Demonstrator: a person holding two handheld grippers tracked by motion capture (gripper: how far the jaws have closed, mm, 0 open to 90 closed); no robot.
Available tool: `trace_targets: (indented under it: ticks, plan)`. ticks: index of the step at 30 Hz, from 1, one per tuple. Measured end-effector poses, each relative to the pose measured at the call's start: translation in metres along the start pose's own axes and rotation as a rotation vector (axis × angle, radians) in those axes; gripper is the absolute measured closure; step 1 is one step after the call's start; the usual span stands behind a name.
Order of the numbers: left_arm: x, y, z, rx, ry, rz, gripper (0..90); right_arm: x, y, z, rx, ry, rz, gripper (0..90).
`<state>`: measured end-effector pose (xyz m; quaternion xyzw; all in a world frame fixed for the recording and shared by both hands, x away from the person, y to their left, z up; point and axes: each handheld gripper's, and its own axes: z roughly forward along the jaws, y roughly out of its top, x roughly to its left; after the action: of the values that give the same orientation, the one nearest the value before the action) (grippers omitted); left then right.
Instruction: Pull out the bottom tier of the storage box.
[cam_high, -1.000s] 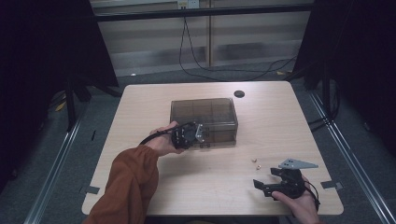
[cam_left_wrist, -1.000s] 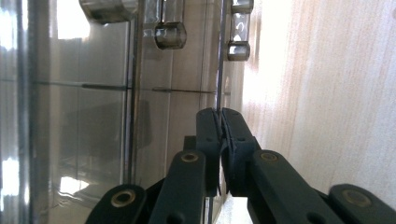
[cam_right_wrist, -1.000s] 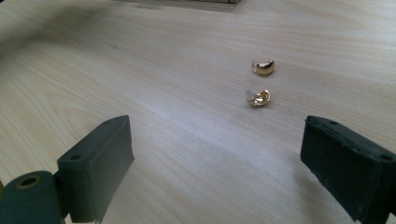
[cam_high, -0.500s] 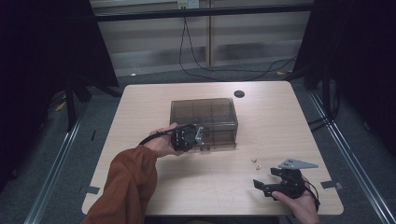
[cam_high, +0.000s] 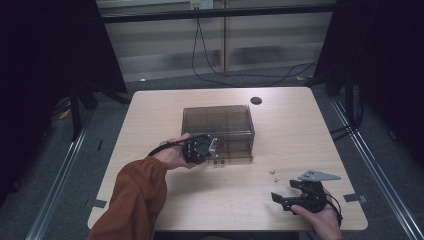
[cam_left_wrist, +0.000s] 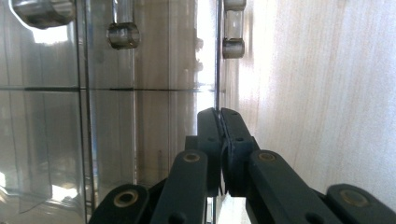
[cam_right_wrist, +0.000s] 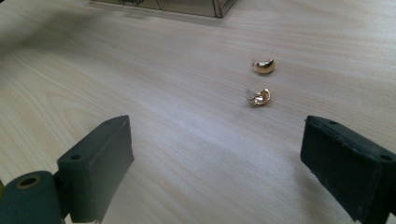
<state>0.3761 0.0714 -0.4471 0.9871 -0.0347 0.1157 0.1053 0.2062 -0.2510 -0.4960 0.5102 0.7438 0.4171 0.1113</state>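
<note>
Left gripper (cam_left_wrist: 219, 140) fingers pinch the box's (cam_high: 220, 120) thin, barely visible edge.

A pale wooden table (cam_high: 165, 115) with rounded corners carries a smoky clear box (cam_high: 218, 131) near its middle. Two small gold earrings (cam_high: 274, 174) lie close together on the bare wood right of the box's front. A black disc (cam_high: 256, 100) sits by the far edge.

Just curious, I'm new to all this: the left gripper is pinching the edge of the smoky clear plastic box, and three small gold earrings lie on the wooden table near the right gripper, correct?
Not quite: two small gold earrings lie there, not three, as the right gripper view shows. The rest holds: the left gripper pinches the smoky clear plastic box at its edge, on the wooden table, near the right gripper.
</note>
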Motion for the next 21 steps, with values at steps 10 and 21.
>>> trace_targets:
  ticks: [10, 21]
  plan:
    - [-0.003, -0.0007, -0.0013, -0.01, -0.021, -0.009, 88.2, 0.0001, 0.0001, 0.0001, 0.002, 0.001, -0.002, 8.4]
    - [-0.0106, -0.0001, -0.0025, -0.009, -0.036, -0.008, 88.5, 0.0002, 0.0002, -0.0002, 0.002, -0.002, -0.002, 8.4]
